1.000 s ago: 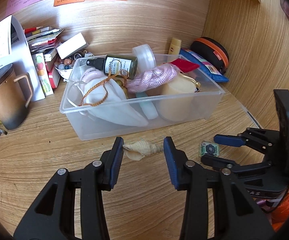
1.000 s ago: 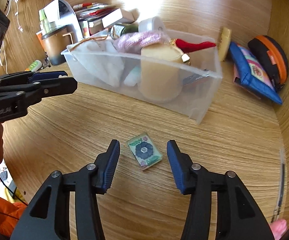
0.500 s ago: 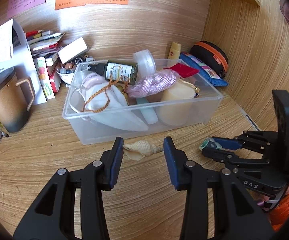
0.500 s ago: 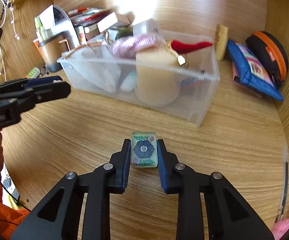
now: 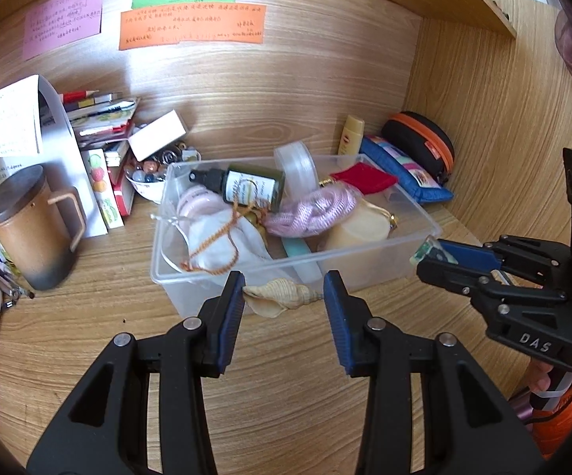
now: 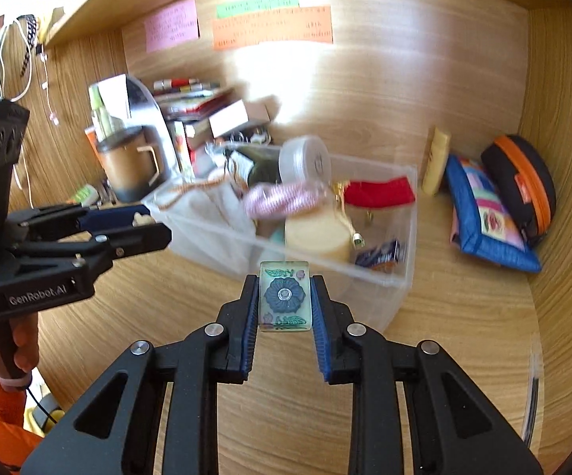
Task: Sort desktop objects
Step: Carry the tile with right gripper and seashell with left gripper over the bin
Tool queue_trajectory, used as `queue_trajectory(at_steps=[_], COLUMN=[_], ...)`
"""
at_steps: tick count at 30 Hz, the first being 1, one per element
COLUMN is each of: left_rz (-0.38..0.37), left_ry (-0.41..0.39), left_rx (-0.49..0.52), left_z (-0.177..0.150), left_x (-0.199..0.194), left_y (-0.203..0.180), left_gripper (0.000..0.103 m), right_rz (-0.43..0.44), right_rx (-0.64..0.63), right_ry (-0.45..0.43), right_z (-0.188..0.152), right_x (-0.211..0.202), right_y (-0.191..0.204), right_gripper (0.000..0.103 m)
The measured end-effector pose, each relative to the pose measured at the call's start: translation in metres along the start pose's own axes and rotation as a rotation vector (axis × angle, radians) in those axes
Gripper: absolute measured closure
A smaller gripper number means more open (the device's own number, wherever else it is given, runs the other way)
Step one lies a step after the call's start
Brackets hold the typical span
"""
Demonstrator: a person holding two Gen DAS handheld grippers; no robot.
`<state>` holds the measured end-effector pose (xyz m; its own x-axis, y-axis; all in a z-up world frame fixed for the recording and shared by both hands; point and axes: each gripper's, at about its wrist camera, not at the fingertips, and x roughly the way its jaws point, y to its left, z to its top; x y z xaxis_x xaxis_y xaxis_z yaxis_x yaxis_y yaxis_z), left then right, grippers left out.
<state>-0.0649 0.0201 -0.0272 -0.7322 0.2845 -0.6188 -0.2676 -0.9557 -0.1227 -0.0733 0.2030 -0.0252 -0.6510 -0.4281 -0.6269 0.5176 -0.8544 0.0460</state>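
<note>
Both grippers loaded, tile and shell up at the bin's front wall.

Risks first: the right gripper (image 6: 284, 297) has the tile (image 6: 284, 296) clamped by its two side edges only, jaws pinched right in; glossy faces, so a jolt on the bin (image 6: 404, 277) rim could pivot it out onto the bench (image 6: 464, 336). The left gripper (image 5: 284, 301) is partly open across the shell (image 5: 282, 295): its broad end touches the left pad, the thin tip reaches the right one. I judge that a weak hold on a tapered, brittle thing, liable to swivel or chip. Bin already heaped, bottle (image 5: 246, 186) and pink cord (image 5: 313, 209) riding high, so a drop may bounce off. Tile sits off the bench, just short of the bin's near wall, right end; shell at the same wall further left.
</note>
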Motion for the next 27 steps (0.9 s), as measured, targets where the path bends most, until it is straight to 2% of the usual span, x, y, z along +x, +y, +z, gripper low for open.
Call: queue_trajectory(at_steps=[7, 13, 27], left_rz=[0.003, 0.011, -0.012], left_ry=[-0.013, -0.016, 0.038], left_rx=[-0.010, 0.012, -0.008], left_z=[0.009, 0.018, 0.032], left_x=[0.001, 0.010, 0.052], left_y=[0.007, 0.005, 0.013], left_gripper=[0.063, 0.063, 0.063], right_rz=[-0.007, -0.033, -0.064], right_rx=[0.012, 0.046, 0.082], right_ry=[-0.027, -0.014, 0.016], right_z=[0.011, 0.015, 0.023], right_x=[0.002, 0.010, 0.032], right_y=[-0.005, -0.021, -0.049], right_gripper=[0.081, 0.081, 0.081])
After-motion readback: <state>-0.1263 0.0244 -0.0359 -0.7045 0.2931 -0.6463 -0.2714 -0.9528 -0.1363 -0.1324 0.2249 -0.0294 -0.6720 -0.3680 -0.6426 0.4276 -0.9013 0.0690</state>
